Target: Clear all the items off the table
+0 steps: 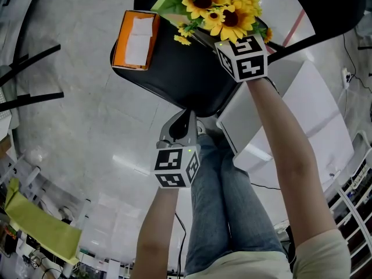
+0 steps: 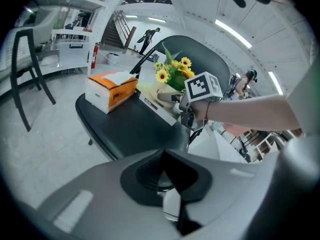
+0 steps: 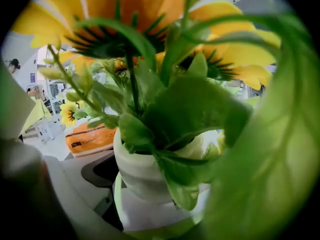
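as three items stand on the worktop: clearance entry, flower pot first

while nothing appears to have left the surface yet, the stock reads as follows.

- worktop (image 1: pixel 174 74): round, black, carrying every item below.
- tissue box (image 1: pixel 136 39): orange, with white tissue showing at the top. it sits at the far left edge in the head view, well apart from both grippers.
- flower pot (image 3: pixel 137 171): white and upright at the far right of the worktop, filled with sunflowers (image 1: pixel 221 4). it stands on a flat white slab (image 2: pixel 159 111), a book or a box; which one cannot be told.
- right hand-held gripper (image 1: pixel 228 46): pushed in under the blooms, right at the pot. its jaws are set wide, and one jaw lies just beside the pot wall. a leaf hides the other jaw, so i cannot tell whether the pads press on the pot.
- left hand-held gripper (image 1: pixel 186 121): jaws closed together, holding nothing. it hangs at the near edge of the worktop, apart from all items.

step in hand, as judged: securing the flower pot, the first item to go.

next move calls for: a firm grip on the pot wall, then a straight, upright lift off the slab, since the blooms look top-heavy. the slab and the tissue box would follow.
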Available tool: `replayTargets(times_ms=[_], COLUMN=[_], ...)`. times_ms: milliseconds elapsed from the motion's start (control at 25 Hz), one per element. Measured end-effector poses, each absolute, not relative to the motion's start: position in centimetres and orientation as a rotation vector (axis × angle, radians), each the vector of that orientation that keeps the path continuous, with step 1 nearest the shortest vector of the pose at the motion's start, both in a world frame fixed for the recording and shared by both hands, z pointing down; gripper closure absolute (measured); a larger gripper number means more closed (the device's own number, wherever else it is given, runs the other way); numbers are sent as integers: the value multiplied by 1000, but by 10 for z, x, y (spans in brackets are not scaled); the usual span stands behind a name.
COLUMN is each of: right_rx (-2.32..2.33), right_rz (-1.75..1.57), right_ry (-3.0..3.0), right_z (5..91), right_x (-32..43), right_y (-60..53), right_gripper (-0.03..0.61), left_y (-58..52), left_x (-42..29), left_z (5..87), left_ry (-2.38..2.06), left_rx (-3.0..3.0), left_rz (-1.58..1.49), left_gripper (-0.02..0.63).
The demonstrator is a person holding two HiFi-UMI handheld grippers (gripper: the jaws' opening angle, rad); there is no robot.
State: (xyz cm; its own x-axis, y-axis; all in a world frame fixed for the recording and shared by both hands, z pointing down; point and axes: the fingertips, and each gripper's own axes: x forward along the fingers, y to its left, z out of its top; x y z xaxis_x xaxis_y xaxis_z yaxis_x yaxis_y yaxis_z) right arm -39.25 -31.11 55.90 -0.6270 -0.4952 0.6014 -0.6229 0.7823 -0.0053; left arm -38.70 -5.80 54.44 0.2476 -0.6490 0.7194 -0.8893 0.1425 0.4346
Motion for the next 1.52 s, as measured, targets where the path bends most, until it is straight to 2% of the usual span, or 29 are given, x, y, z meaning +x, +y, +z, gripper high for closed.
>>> replayTargets(times_ms=[400, 520, 600, 720, 1120, 1280, 1400, 1520], right_rx=[880, 885, 892, 905, 946, 971, 1006, 1035], right_rz=[354, 362, 359, 377, 482, 550, 594, 595], right_ry=[-2356, -2350, -2349, -2352, -2333, -2334, -2334, -2336], right_z=[550, 545, 540, 532, 520, 511, 501, 492], right_x=[-370, -361, -355, -346, -316, -301, -290, -280], right_y=[-288, -277, -270, -259, -231, -215, -203, -191], right_gripper=[48, 72, 115, 218, 422, 535, 575, 578], left_y=[-58, -59, -60, -61, -68, -70, -70, -70], left_x=[-376, -371, -369, -366, -352, -347, -342, -337], left_z=[535, 530, 527, 523, 511, 505, 502, 498], left_ry=[-1474, -1474, -1476, -1480, -1479, -1477, -1468, -1467], left_rx=[1595, 1606, 1610, 1613, 1646, 1657, 1670, 1696], left_rz=[321, 320, 320, 317, 322, 326, 336, 374], left_gripper=[606, 606, 606, 606, 606, 606, 606, 606])
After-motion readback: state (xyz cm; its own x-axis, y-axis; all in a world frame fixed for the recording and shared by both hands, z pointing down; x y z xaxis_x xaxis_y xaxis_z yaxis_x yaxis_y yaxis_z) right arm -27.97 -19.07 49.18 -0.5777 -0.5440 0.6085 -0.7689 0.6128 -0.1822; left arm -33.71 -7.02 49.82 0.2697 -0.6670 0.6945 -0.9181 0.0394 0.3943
